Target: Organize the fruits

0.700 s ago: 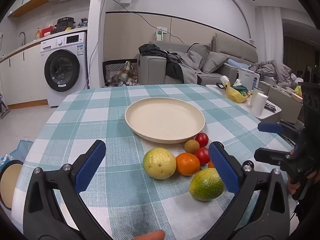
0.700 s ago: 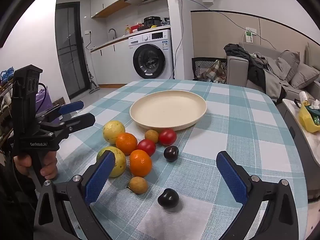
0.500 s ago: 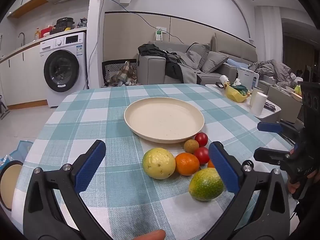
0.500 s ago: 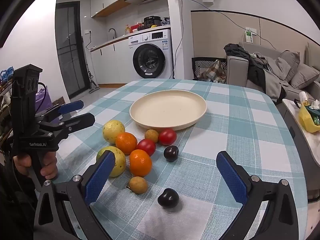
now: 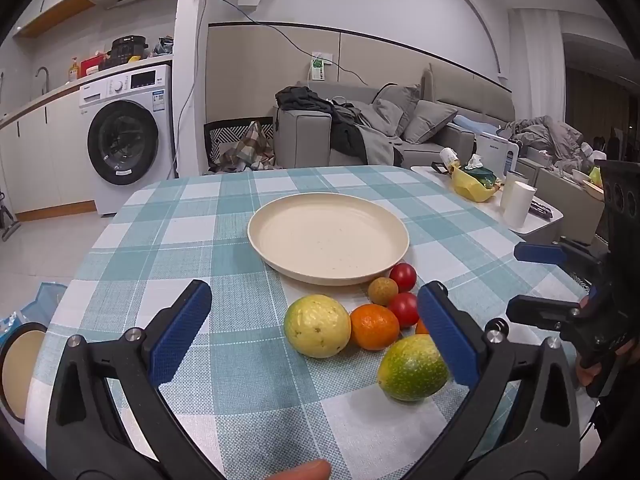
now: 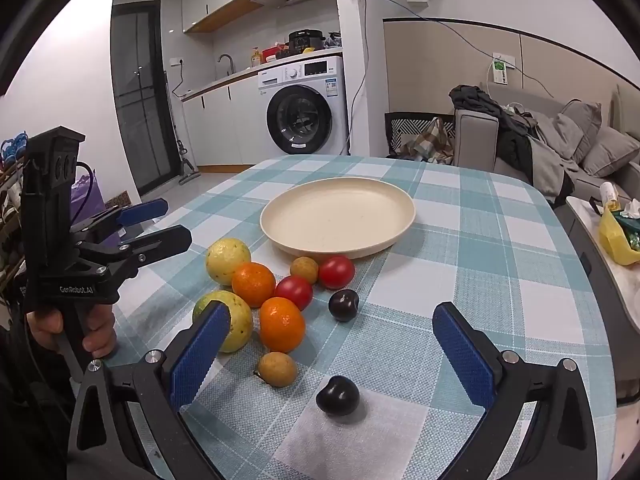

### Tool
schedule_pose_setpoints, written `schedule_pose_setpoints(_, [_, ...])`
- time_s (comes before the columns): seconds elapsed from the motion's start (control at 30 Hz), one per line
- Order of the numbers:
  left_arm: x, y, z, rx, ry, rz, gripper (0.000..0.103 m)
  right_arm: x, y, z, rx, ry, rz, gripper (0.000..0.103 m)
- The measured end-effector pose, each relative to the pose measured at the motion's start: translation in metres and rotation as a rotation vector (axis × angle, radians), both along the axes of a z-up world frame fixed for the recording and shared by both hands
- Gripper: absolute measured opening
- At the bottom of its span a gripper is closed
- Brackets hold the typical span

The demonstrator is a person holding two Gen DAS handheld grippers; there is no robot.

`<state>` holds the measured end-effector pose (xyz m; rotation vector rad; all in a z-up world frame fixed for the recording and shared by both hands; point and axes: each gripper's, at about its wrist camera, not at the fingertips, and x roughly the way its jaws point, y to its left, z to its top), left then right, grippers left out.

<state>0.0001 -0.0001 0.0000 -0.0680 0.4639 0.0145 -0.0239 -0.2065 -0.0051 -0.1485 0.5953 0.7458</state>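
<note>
- My left gripper (image 5: 314, 334) and right gripper (image 6: 326, 354) both hover with fingers spread wide, holding nothing.
- The fruits lie clustered on the tablecloth (image 6: 500, 280), just in front of the bare plate (image 6: 338, 216).
- The dark plum (image 6: 338, 395) nearest my right gripper looks smooth, round and likely to roll; I'd pinch it gently across its widest middle.
- The tomatoes (image 6: 337, 272) look soft, so I'd squeeze lightly.

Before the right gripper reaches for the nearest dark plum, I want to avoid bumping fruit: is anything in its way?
Nothing visible: the dark plum lies alone on the checked tablecloth, straight ahead of the right gripper and its open jaws. The brown longan sits just left.
</note>
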Motion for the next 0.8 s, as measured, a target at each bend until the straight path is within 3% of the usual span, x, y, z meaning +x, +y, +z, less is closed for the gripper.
schedule_pose_setpoints(0.8, [0.0002, -0.0003, 0.0000, 0.004, 0.003, -0.001, 0.103, 0.0004, 0.0016, -0.0019, -0.004, 0.007, 0.001, 0.103])
